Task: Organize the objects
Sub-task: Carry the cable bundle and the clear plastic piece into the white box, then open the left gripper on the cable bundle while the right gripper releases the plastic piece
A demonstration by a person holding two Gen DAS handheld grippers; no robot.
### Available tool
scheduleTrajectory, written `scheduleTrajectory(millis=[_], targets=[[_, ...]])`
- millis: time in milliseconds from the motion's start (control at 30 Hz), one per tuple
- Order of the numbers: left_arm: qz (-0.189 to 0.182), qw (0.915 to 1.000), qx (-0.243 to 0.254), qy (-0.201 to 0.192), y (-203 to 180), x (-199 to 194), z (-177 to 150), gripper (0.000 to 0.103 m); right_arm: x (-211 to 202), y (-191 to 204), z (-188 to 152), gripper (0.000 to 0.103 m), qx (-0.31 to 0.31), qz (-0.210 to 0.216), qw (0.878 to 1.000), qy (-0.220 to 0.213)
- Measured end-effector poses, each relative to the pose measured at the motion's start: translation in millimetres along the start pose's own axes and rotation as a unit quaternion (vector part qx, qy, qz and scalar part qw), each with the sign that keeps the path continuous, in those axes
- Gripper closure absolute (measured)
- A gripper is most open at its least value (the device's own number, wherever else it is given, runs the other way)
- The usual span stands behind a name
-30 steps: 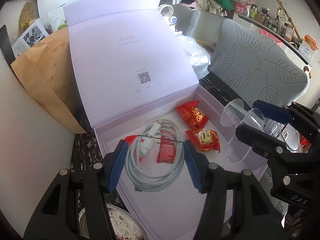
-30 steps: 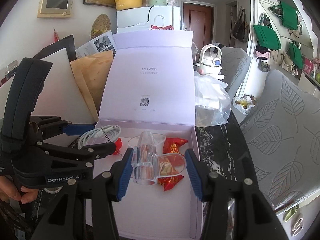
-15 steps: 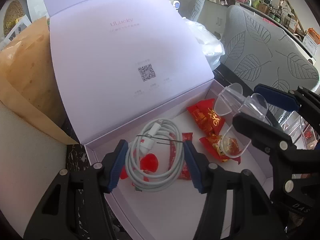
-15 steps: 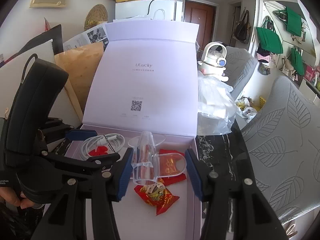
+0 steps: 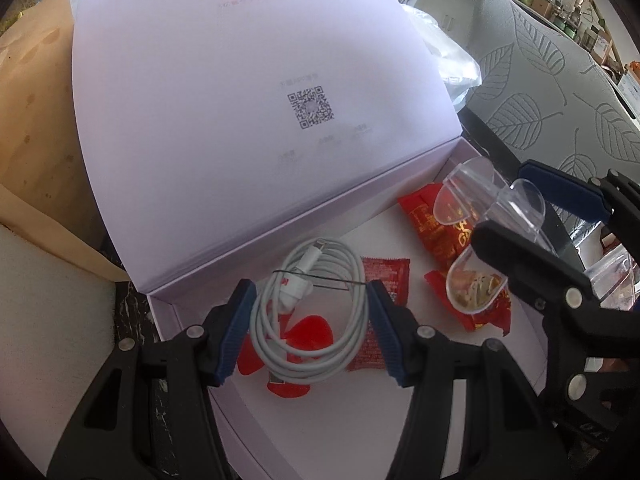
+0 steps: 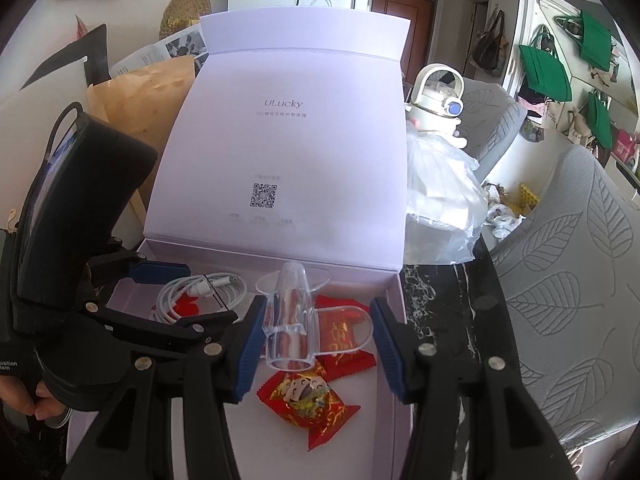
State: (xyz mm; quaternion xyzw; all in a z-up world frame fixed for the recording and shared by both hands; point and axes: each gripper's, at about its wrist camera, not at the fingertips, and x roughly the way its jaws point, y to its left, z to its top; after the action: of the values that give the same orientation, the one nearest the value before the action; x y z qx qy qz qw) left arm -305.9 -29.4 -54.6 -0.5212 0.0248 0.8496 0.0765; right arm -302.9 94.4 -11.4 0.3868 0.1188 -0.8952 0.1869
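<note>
**Lilac box nearly packed, clear piece still to go**

Lilac box (image 5: 400, 216) already holds our cable (image 5: 308, 312) and red sweets (image 6: 308, 396). Left tool (image 5: 308, 328) hangs released over the cable; right tool (image 6: 316, 344), spread, straddles the clear plastic piece (image 6: 292, 328), grip uncertain.

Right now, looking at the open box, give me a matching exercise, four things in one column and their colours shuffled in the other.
Things:
1. coiled cable
2. candy packets
3. box lid
4. tong pads

Colours:
A. blue
B. pale lilac
C. white
D. red

Pairs: 1-C, 2-D, 3-B, 4-A
</note>
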Motion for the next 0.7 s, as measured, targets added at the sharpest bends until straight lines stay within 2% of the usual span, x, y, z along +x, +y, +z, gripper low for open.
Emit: scheduleTrajectory(millis=[267,533,600,700], targets=[[0.008,0.9999,-0.003,0.010,-1,4,-1,0.047,12,-2,-1,0.051,0.005,-0.003,1.000,0.018],[0.011,0.9996,-0.013,0.021,-5,-4,0,0.046,-1,-5,2,0.047,0.015,-0.012,1.000,0.011],[0.015,0.9997,-0.014,0.014,-7,-11,1,0.045,-8,-6,3,0.042,0.017,-0.018,1.000,0.007],[0.028,0.9995,-0.012,0.002,-10,-22,1,0.037,-21,-7,5,0.042,0.021,-0.022,1.000,-0.002]])
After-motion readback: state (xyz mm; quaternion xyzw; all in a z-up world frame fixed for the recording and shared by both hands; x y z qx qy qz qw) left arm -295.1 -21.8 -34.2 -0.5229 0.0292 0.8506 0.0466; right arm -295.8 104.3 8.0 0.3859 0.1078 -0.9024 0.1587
